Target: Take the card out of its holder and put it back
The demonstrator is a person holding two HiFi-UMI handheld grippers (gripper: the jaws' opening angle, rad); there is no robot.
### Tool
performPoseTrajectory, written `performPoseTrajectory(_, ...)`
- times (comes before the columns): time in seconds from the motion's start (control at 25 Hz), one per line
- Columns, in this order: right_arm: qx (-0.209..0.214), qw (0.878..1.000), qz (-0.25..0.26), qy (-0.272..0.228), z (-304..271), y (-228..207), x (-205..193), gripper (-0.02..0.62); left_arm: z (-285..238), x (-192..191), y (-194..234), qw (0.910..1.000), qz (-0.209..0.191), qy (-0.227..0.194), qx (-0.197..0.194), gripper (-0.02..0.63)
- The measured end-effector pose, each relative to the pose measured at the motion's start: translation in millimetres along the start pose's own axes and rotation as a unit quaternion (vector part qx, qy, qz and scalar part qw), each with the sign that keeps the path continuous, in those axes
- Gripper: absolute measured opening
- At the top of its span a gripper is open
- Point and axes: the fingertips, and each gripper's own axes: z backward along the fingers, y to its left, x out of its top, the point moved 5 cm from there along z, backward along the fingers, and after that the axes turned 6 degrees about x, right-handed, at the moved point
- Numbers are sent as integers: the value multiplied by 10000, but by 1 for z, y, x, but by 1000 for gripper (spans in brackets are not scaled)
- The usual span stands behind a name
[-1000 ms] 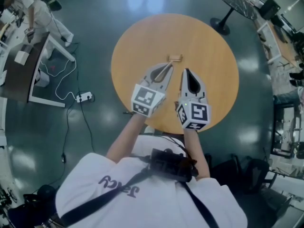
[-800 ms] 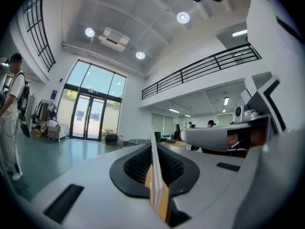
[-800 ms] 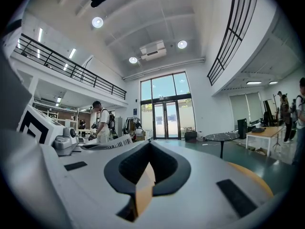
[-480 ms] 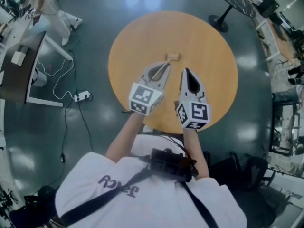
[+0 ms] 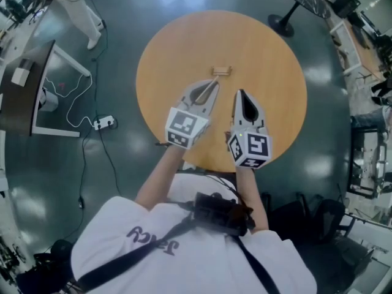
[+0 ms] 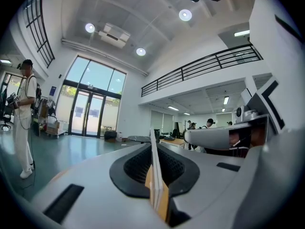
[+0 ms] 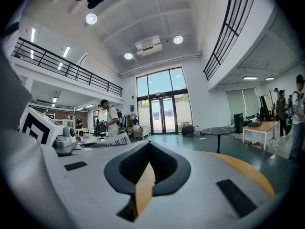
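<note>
The left gripper [image 5: 214,84] has its jaws pinching the white card [image 6: 153,168], which stands edge-on between them and pokes out past their tips. The card's front end is just short of the small wooden card holder [image 5: 222,71], which sits on the round wooden tabletop [image 5: 269,54] a little beyond the jaws; nothing lies between the two. The right gripper [image 5: 239,93] hangs just beside the left one, jaws pressed together with nothing in them, pointing past the holder's right side.

Around the tabletop is dark glossy floor [image 5: 122,182]. A white power strip [image 5: 108,124] with a trailing cable lies to the left, near a white-framed desk [image 5: 37,84], and a person's legs [image 5: 86,11] show at the upper left. A dark round table [image 7: 221,129] stands farther off before tall glass doors [image 7: 164,113].
</note>
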Motion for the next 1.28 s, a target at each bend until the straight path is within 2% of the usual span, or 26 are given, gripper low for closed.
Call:
performPoseTrajectory(0.6,-165,9977,-449,472,-7,-37,-38,21,-17,-39,21,9986,82,510,91,29)
performPoseTrajectory(0.92,-157,9945,-718,744,-26,-48,-58,21,-29,-58,54,9966,-8,802,206,28)
performPoseTrajectory(1.28,-104,9908,-915,987,-43,-64,-76,21,-63,-53,83,9951,-421,896,-20,28)
